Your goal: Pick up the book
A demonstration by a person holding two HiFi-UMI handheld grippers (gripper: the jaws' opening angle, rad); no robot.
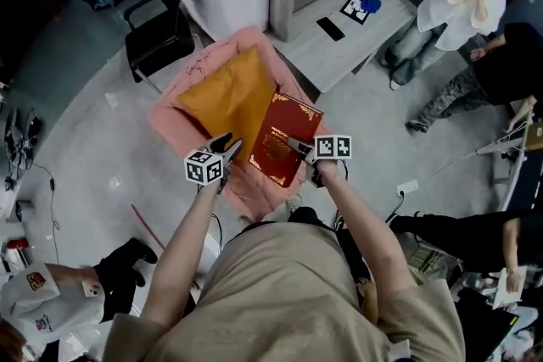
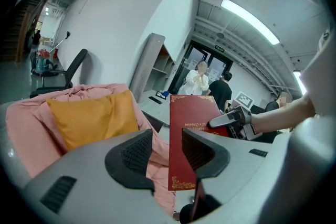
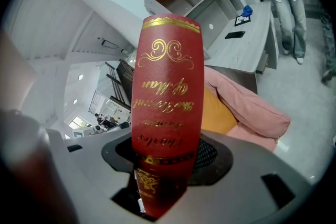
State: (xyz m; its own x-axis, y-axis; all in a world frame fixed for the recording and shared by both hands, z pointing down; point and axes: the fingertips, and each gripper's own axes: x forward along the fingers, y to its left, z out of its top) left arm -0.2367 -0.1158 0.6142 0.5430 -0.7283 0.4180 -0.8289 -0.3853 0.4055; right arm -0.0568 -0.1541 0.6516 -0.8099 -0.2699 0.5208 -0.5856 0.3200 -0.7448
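Book, red hardcover with gold ornament, clamped by right gripper jaws over pink cloth; left gripper jaws apart beside its edge.

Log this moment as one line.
right gripper: shut on book | left gripper: open, near book | book: over pink cushion

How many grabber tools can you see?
2. The left gripper is at the left edge of the red book, its fingers apart around that edge. The right gripper is clamped on the red book's right side. None seem hidden.
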